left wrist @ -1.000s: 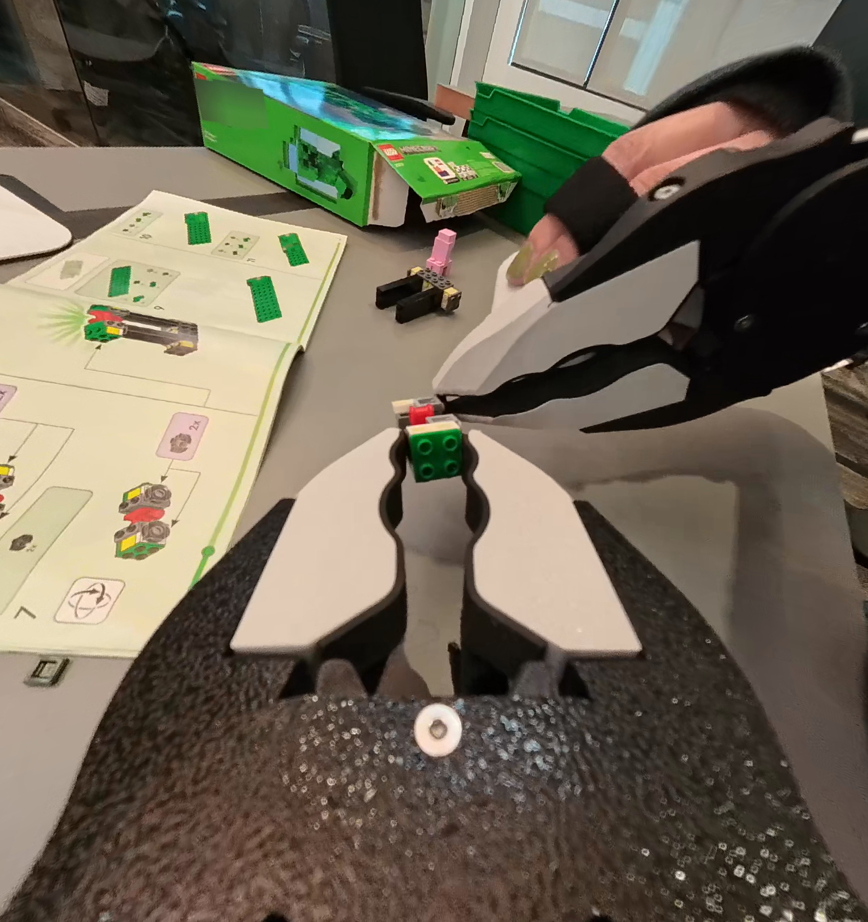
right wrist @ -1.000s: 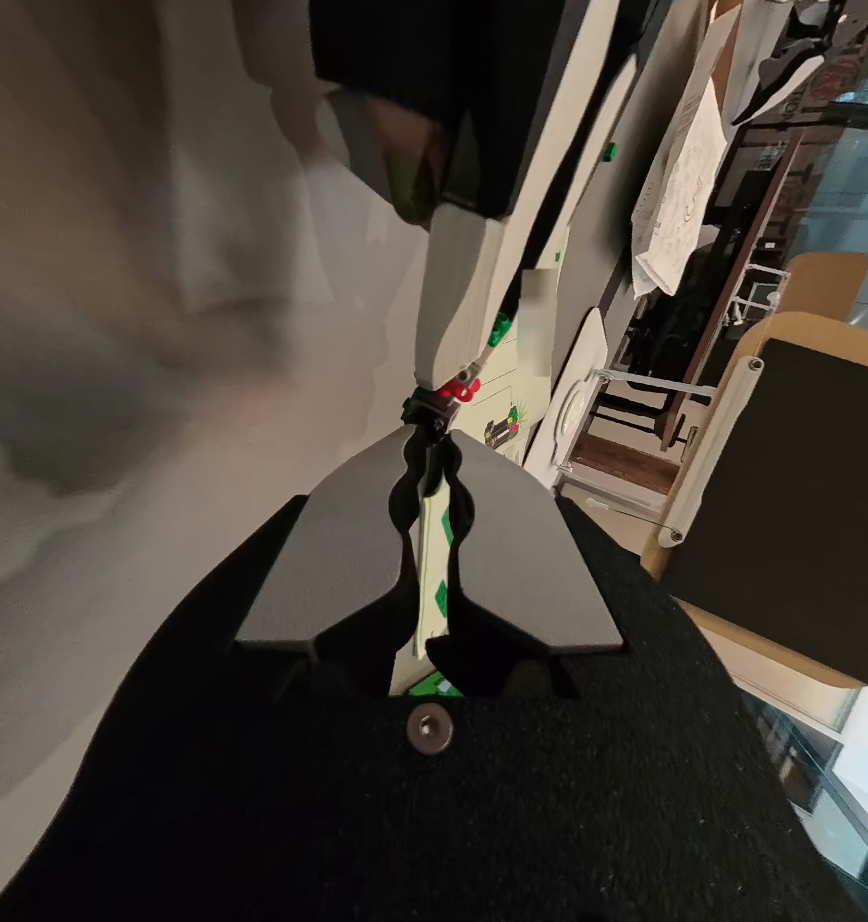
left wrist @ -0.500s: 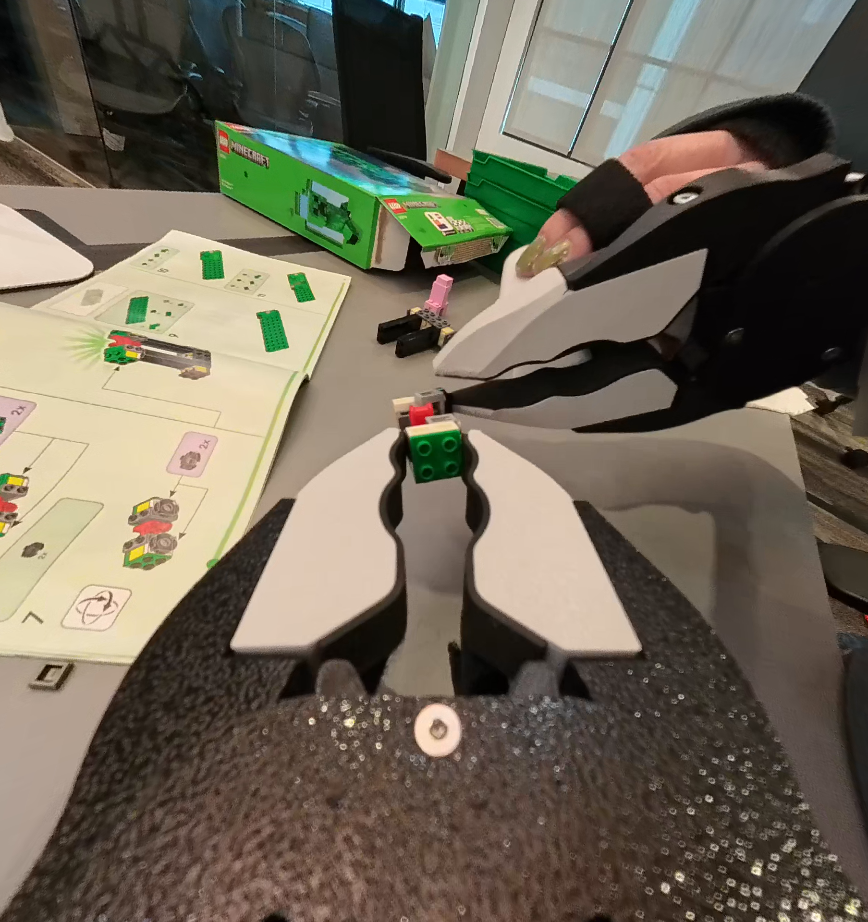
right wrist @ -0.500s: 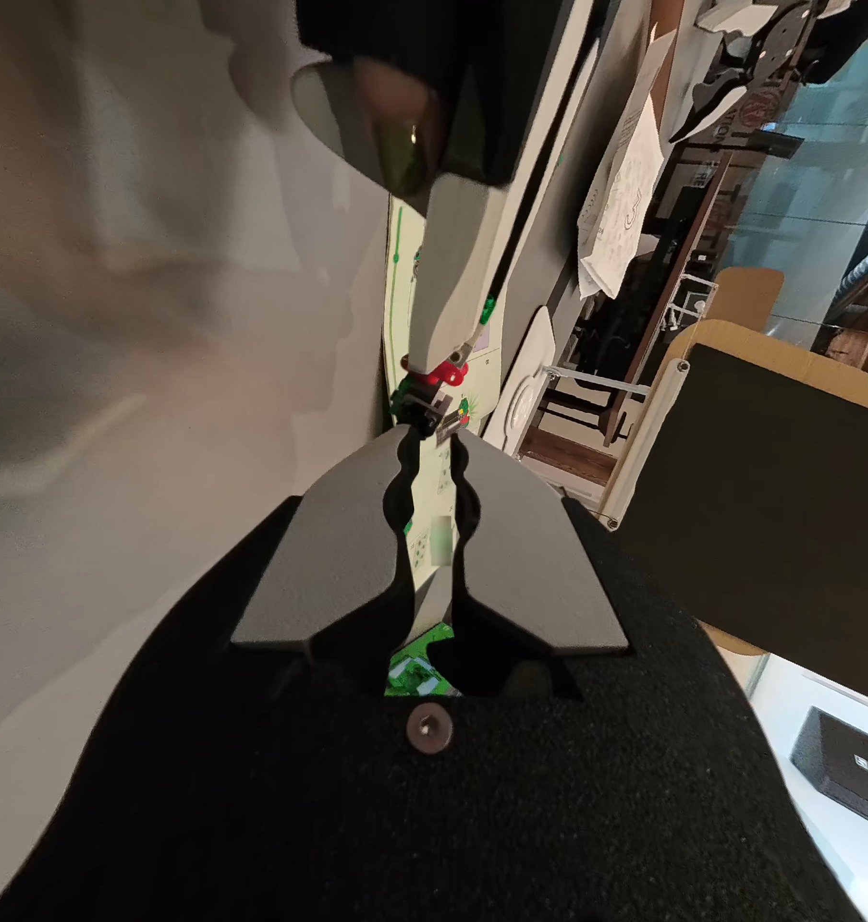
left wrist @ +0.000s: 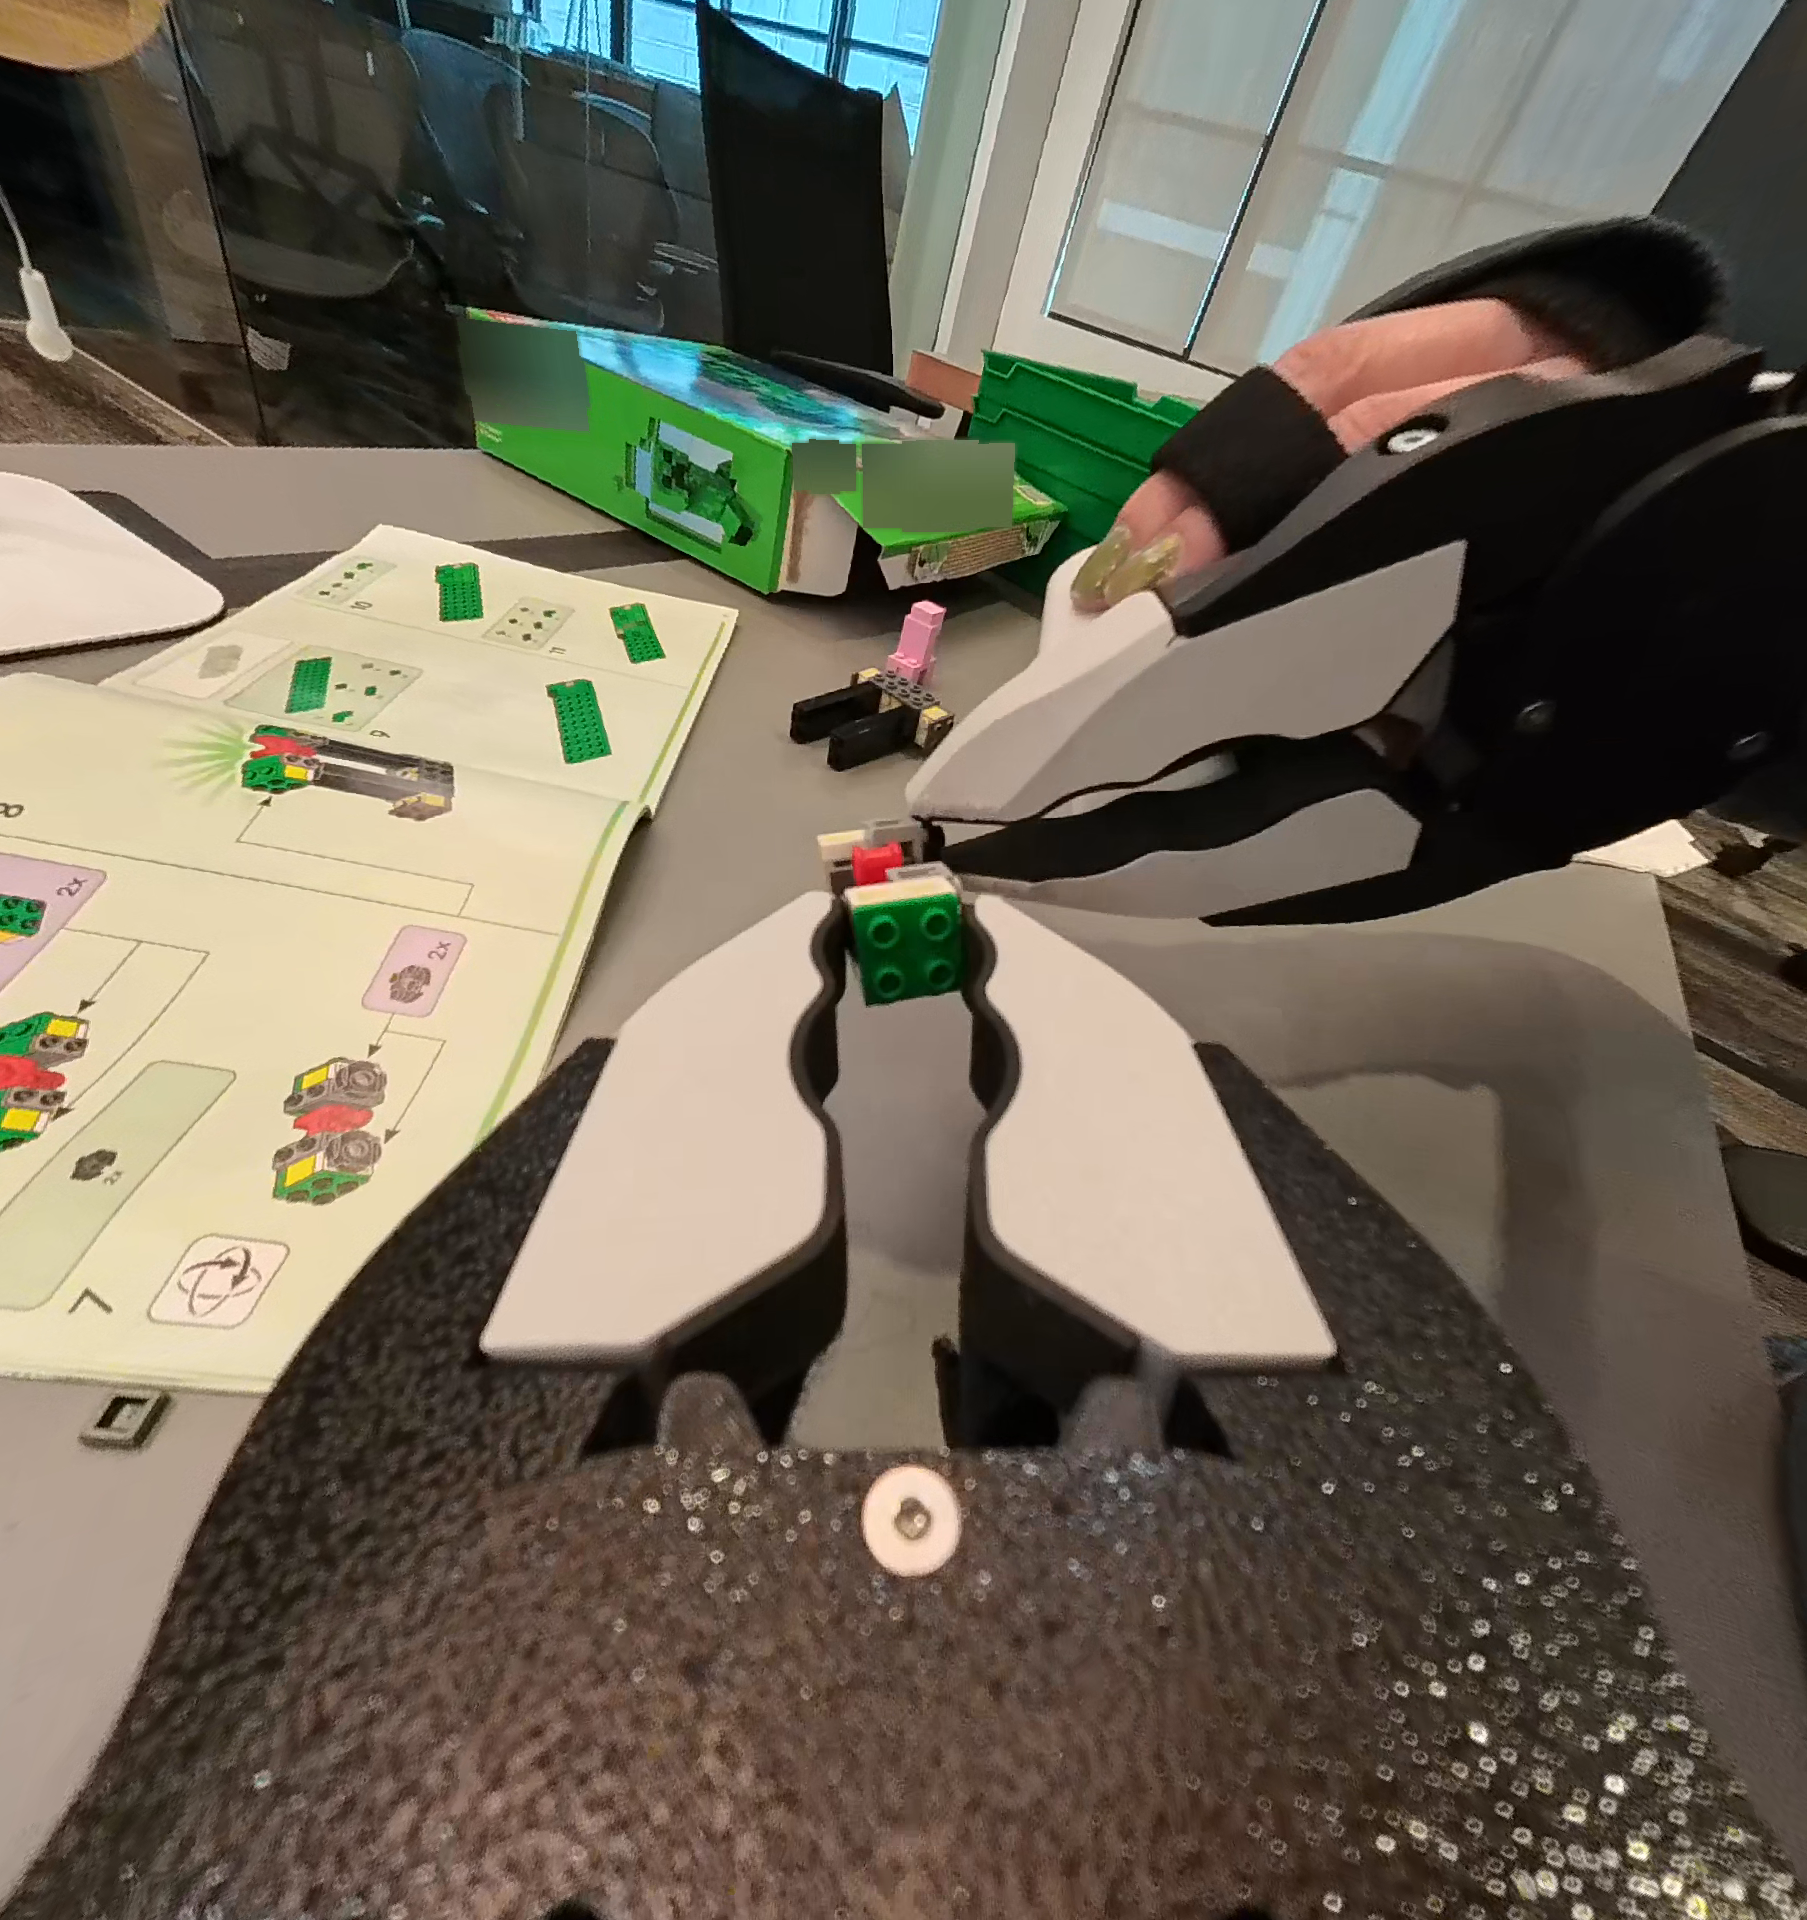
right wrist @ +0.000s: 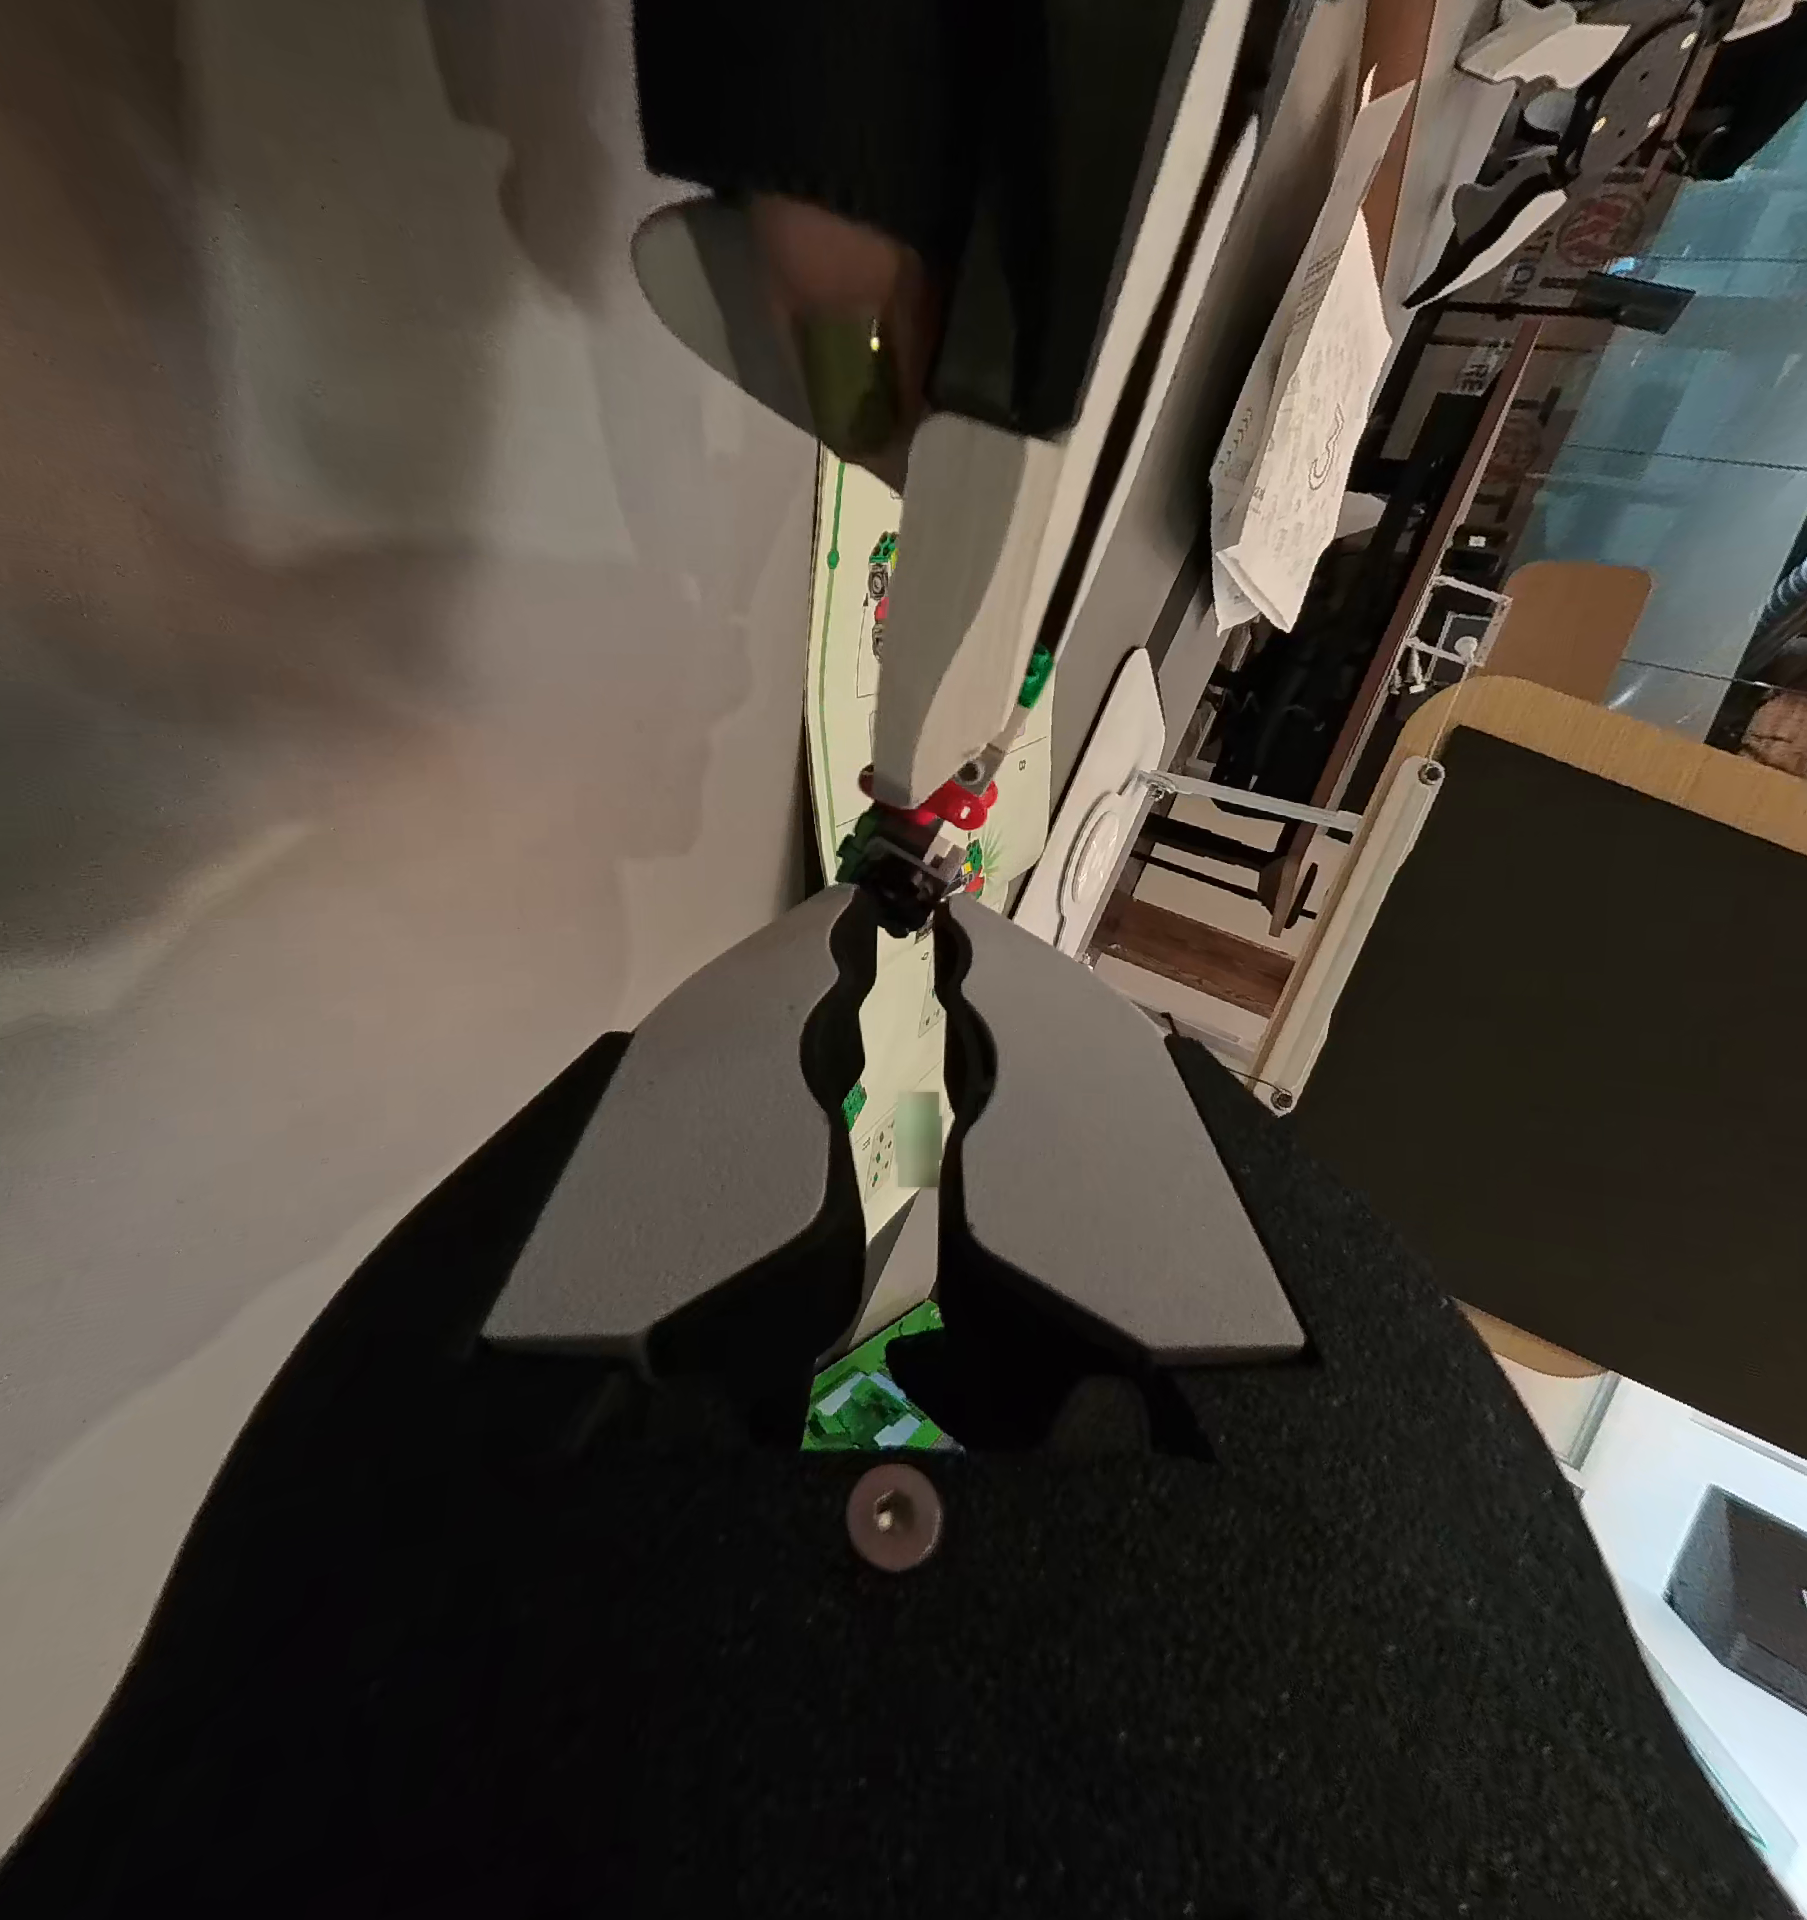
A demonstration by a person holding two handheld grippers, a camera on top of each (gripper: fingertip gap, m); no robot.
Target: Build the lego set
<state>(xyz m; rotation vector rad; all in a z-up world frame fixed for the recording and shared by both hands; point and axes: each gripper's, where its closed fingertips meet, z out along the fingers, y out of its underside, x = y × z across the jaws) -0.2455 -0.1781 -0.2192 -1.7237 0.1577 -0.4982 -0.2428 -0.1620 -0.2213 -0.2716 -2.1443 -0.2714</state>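
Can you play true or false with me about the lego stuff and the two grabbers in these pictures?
1. The left gripper is pinching a green brick. True.
2. The right gripper is wide open and holding nothing. False: it is shut on the small grey and red piece just above the green brick.
3. The instruction booklet lies open on the table. True.
4. The green lego box stands upright on its end. False: it lies on its side at the back of the table.
5. A little pink figure stands by a black lego piece. True.
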